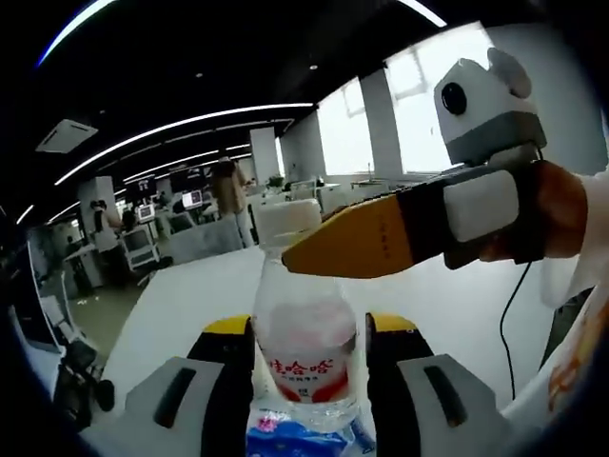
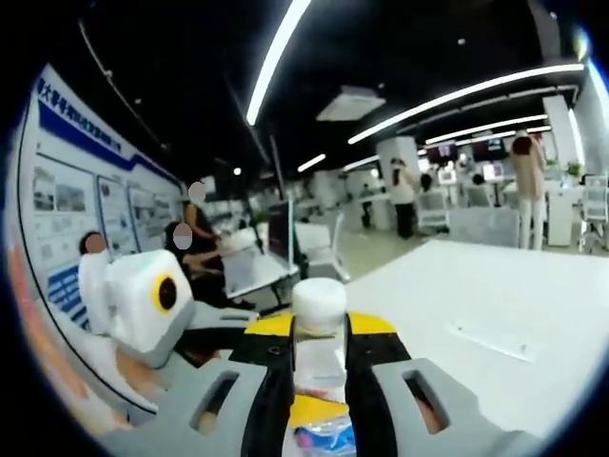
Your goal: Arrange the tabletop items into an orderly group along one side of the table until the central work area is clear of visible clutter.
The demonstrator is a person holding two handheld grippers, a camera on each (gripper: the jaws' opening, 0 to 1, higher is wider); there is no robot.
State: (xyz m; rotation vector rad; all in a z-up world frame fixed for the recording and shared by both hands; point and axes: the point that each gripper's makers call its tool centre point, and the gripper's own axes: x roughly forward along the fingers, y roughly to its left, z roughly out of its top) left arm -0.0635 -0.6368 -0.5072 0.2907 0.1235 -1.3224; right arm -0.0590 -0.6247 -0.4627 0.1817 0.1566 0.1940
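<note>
A clear water bottle [image 1: 304, 352] with a white cap [image 1: 285, 221] and a red-and-white label stands upright between the jaws of my left gripper [image 1: 306, 333], which is shut on its body. My right gripper [image 1: 290, 255] reaches in from the right, its yellow jaw tips closed at the cap and neck. In the right gripper view the same white cap [image 2: 319, 300] sits pinched between the yellow-tipped jaws of my right gripper [image 2: 320, 328], with the bottle's neck [image 2: 319, 362] below it.
The white table [image 1: 457, 305] stretches behind the bottle, crossed by a black cable [image 1: 507, 319]. A flat clear sheet [image 2: 495, 341] lies on the tabletop [image 2: 533, 286]. A hand [image 1: 561, 205] holds the right gripper. Office desks, chairs and standing people fill the background.
</note>
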